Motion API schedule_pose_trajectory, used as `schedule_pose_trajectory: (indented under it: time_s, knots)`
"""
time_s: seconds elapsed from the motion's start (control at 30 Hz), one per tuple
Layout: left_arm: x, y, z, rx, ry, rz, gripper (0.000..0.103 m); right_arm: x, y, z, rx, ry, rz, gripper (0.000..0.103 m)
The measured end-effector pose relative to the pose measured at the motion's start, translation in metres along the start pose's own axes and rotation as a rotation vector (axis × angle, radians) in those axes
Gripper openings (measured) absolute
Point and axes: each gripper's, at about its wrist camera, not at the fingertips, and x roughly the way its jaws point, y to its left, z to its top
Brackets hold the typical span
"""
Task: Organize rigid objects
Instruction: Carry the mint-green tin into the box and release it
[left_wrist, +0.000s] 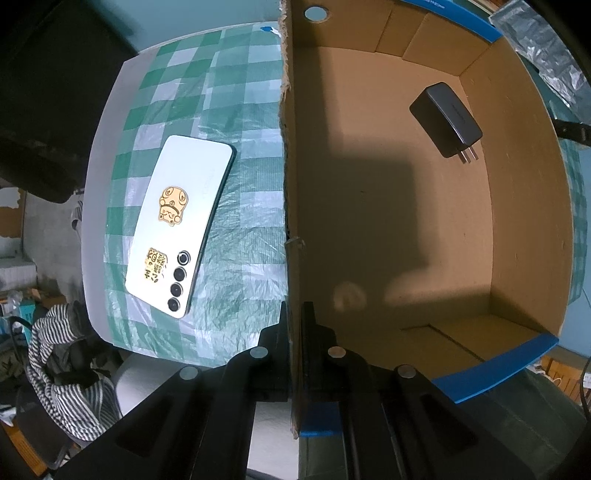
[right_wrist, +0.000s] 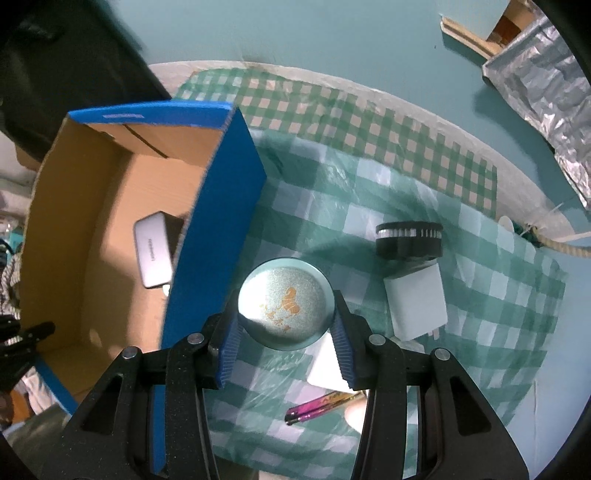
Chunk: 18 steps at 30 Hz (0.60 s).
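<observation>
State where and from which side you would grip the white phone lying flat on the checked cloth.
Grip the white phone with gold stickers across its two long edges near mid-length, coming straight down from above. It lies flat, back up, so only the narrow width suits tongs; the cardboard box wall stands close alongside.

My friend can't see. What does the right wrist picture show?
The right gripper holds a round teal tin between its jaws, beside a blue cardboard box with a grey charger inside. A black round object and white block sit on checked cloth.
</observation>
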Motion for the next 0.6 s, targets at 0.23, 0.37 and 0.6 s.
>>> schedule_pose_trajectory:
  time_s: [0.23, 0.37, 0.6]
  knots:
    - [-0.001, -0.001, -0.001, -0.001, 0.002, -0.003, 0.004, -0.029, 0.008, 0.005, -0.021, -0.03, -0.003, 0.044]
    - [-0.002, -0.002, -0.002, 0.002, 0.002, -0.003, 0.004, -0.048, 0.016, 0.01, -0.042, -0.055, -0.003, 0.044]
    - [-0.002, -0.002, -0.002, 0.005, 0.005, -0.009, 0.004, -0.073, 0.036, 0.026, -0.084, -0.105, 0.021, 0.044]
